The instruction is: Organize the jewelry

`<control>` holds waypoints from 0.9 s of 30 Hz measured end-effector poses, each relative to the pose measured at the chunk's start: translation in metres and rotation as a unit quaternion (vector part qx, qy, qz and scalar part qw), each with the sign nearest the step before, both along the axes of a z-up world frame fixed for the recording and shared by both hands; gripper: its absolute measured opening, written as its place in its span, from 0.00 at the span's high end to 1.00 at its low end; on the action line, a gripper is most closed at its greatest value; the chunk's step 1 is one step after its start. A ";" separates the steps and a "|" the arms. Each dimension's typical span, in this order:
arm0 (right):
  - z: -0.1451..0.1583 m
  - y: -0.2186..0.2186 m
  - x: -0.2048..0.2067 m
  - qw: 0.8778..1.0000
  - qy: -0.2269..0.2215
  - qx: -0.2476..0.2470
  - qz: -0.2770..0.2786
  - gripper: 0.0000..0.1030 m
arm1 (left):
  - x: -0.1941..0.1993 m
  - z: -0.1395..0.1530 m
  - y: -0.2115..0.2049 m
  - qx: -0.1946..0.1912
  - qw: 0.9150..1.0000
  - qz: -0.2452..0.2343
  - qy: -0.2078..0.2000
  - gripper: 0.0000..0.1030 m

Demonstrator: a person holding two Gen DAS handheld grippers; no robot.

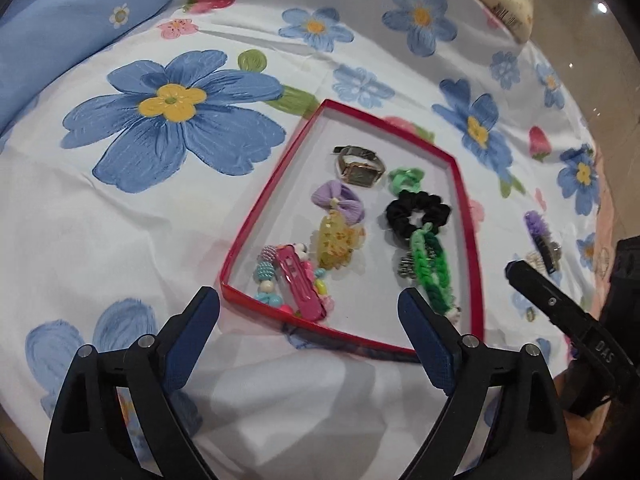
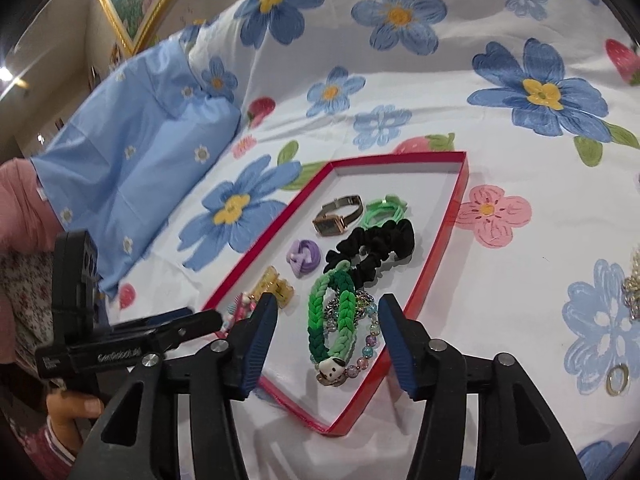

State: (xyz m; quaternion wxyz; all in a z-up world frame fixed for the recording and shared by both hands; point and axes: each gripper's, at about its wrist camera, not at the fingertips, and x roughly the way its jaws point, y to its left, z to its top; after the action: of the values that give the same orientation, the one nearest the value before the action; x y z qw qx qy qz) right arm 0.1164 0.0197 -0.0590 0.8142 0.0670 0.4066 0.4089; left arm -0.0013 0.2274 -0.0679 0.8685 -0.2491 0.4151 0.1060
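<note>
The loose purple-and-black hair clip [image 1: 540, 240] lies right of the shallow red cardboard tray [image 1: 476, 256], nearest the right gripper [image 2: 328, 332]. Both it and the left gripper [image 1: 308, 320] gape empty (nothing between the jaws).

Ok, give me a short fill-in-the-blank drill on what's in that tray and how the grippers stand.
1. The tray has a rim coloured ____.
2. The scrunchie lying in the tray is ____ in colour.
3. The watch lies ____ the tray.
4. The left gripper and the right gripper are both ____ and hold nothing.

Missing words: red; black; inside; open
</note>
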 end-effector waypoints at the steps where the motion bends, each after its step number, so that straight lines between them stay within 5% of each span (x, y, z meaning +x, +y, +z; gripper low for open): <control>1: 0.000 -0.002 -0.001 1.000 0.001 0.004 -0.001 0.46 | -0.004 0.002 0.000 -0.005 1.000 0.004 -0.007 0.11; 12: 0.000 -0.031 -0.033 0.997 0.003 0.072 -0.013 0.27 | -0.034 0.014 -0.015 -0.012 0.999 0.008 -0.037 0.09; 18: 0.004 -0.043 -0.038 0.997 0.007 0.080 -0.022 0.26 | -0.049 0.021 -0.025 0.007 0.999 0.006 -0.031 0.09; 27: 0.055 -0.045 -0.058 0.996 -0.075 0.047 -0.002 0.24 | -0.066 0.072 -0.034 0.068 0.996 -0.015 -0.064 0.09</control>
State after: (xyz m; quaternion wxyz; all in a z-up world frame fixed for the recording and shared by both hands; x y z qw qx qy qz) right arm 0.0587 -0.0255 -0.0040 0.8392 0.0752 0.3248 0.4297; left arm -0.0673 0.1929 0.0042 0.9097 -0.1900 0.3540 0.1047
